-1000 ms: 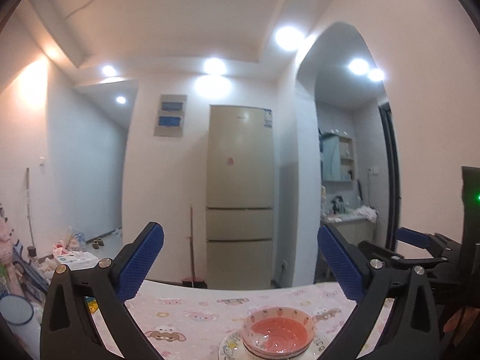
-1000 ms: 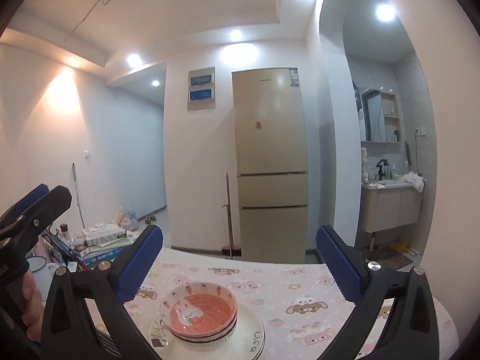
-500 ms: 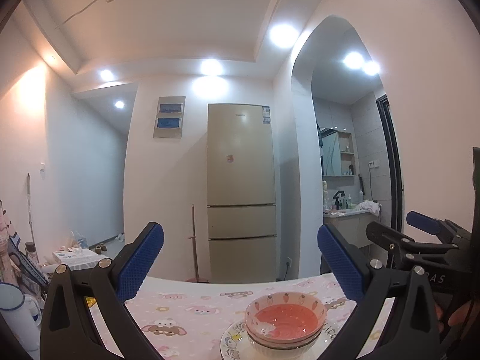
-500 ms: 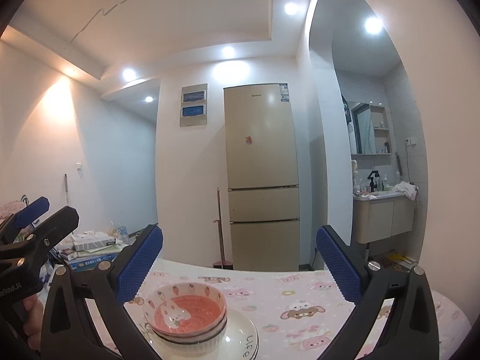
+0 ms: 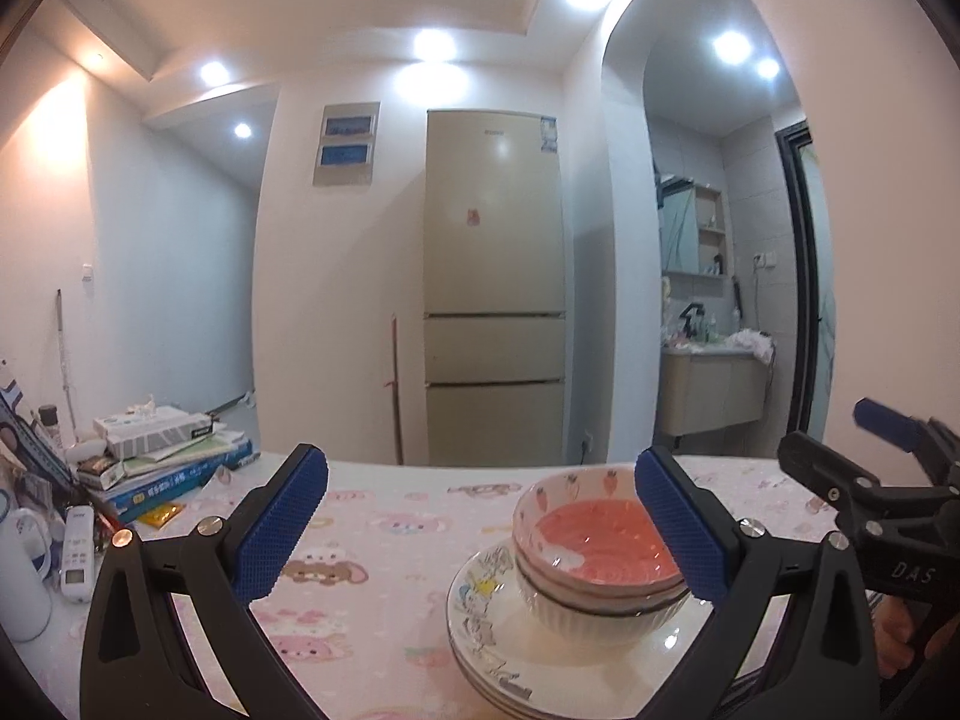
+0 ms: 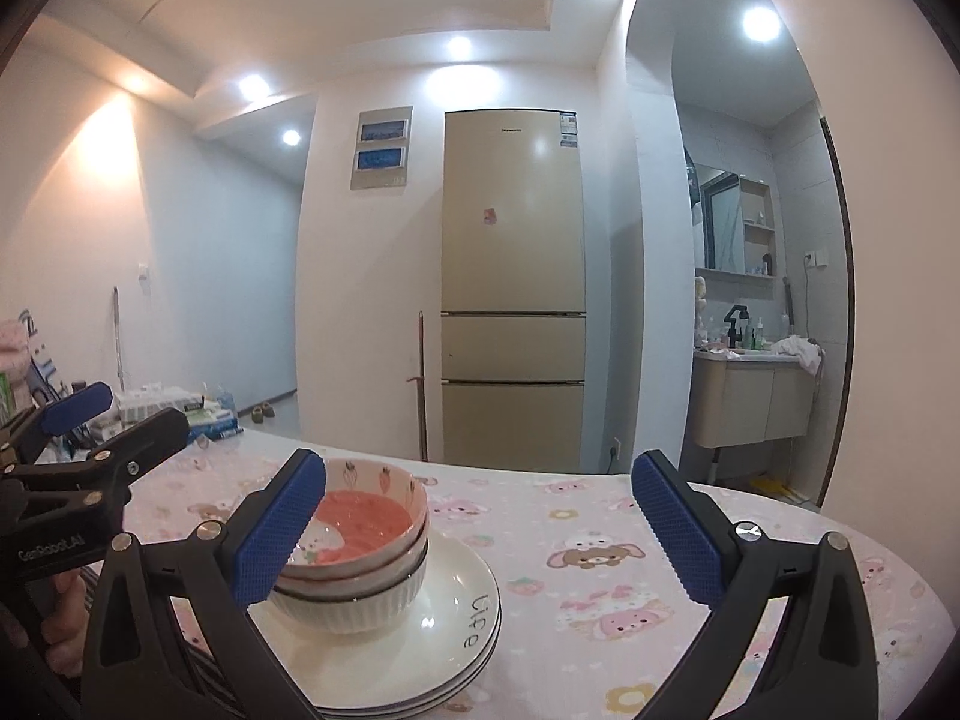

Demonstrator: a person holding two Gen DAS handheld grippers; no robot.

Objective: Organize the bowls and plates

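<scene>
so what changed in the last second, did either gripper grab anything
Nothing was grabbed. Both grippers came closer to the stack: the bowls and plates now loom larger, with the left gripper and right gripper flanking them from either side. Both stayed open and empty, and the stack itself did not move on the table.

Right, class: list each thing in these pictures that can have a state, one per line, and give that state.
Left claw: open, holding nothing.
Right claw: open, holding nothing.
Bowls: nested upright in a stack, on the plates.
Top bowl: upright, pink inside.
Plates: stacked flat on the table.
Table: covered by a pink cartoon cloth.
Fridge: all doors closed.
Ceiling lights: on.
</scene>
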